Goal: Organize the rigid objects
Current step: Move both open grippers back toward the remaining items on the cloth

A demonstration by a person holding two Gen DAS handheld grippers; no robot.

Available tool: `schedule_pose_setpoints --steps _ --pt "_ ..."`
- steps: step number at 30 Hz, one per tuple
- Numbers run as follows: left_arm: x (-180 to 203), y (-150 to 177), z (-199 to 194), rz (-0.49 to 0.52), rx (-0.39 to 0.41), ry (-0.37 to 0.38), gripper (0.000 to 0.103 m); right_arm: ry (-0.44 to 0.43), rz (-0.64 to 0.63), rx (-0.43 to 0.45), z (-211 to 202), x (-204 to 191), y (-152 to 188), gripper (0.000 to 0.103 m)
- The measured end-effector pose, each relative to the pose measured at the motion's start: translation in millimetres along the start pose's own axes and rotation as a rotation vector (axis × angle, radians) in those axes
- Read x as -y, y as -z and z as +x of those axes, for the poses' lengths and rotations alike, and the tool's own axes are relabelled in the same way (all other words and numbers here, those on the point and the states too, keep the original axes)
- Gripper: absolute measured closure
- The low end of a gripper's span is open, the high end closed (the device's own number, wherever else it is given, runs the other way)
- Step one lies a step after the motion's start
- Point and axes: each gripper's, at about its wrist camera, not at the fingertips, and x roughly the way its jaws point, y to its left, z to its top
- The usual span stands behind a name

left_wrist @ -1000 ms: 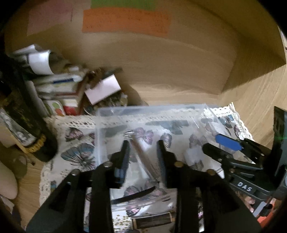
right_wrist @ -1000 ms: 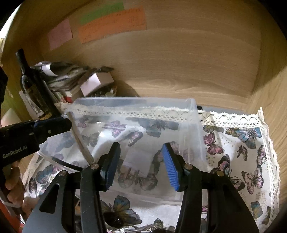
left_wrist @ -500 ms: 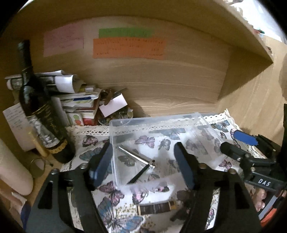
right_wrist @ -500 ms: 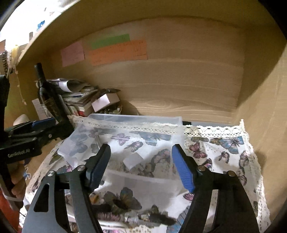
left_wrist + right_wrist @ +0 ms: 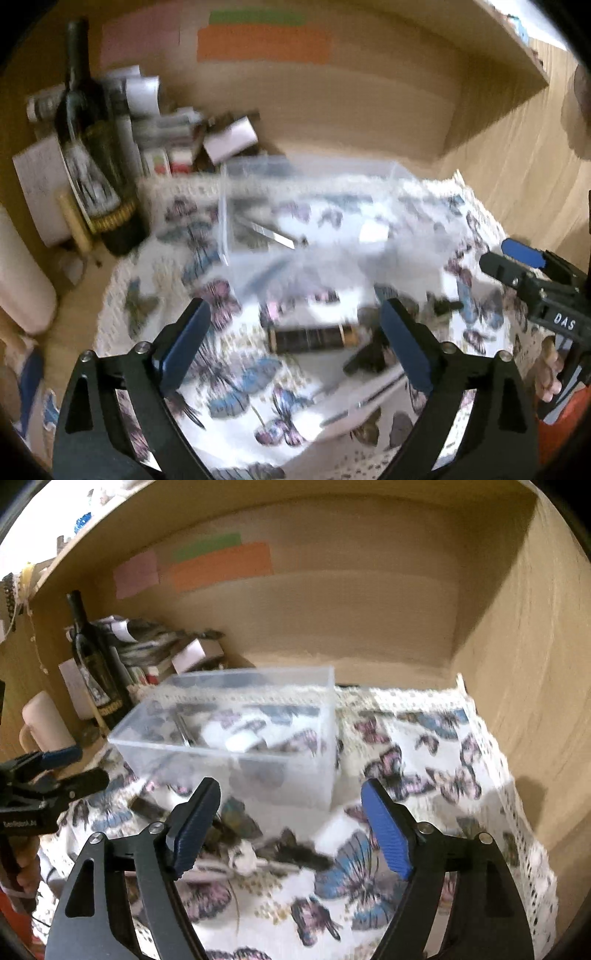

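Observation:
A clear plastic box [image 5: 236,746] stands on the butterfly cloth [image 5: 424,775] and holds a silver pen [image 5: 269,232] and a white piece [image 5: 242,742]. It shows blurred in the left wrist view [image 5: 314,206]. My left gripper [image 5: 295,332] is open and empty, above a dark cylinder with gold ends [image 5: 310,338] and other small items [image 5: 365,354] on the cloth in front of the box. My right gripper [image 5: 288,827] is open and empty, above a cluster of small dark and white objects [image 5: 258,853]. Each gripper shows in the other's view [image 5: 524,273], [image 5: 51,775].
A dark wine bottle [image 5: 92,657], a stack of papers and small boxes [image 5: 162,650] and a pale mug [image 5: 44,720] stand at the back left. Wooden shelf walls close the back and right [image 5: 517,664]. Coloured paper notes [image 5: 221,565] hang on the back wall.
Both grippers have pulled back and up from the box and opened wider. The left one let the silver pen go into the box. The view now shows loose items in front of the box.

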Motion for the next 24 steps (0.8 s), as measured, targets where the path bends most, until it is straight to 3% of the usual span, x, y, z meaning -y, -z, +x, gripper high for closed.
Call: schedule_pose_setpoints --steps 13,19,24 --pt "29.7 36.4 29.9 0.039 -0.143 0.109 0.009 0.023 0.048 -0.145 20.3 18.1 37.7 0.026" --pt "34.5 41.5 28.0 0.056 -0.142 0.143 0.023 0.01 0.057 -0.191 35.1 17.4 36.5 0.027" --pt "32.2 51.5 27.2 0.056 -0.169 0.171 0.036 0.004 0.054 -0.234 49.5 12.8 35.4 0.04"
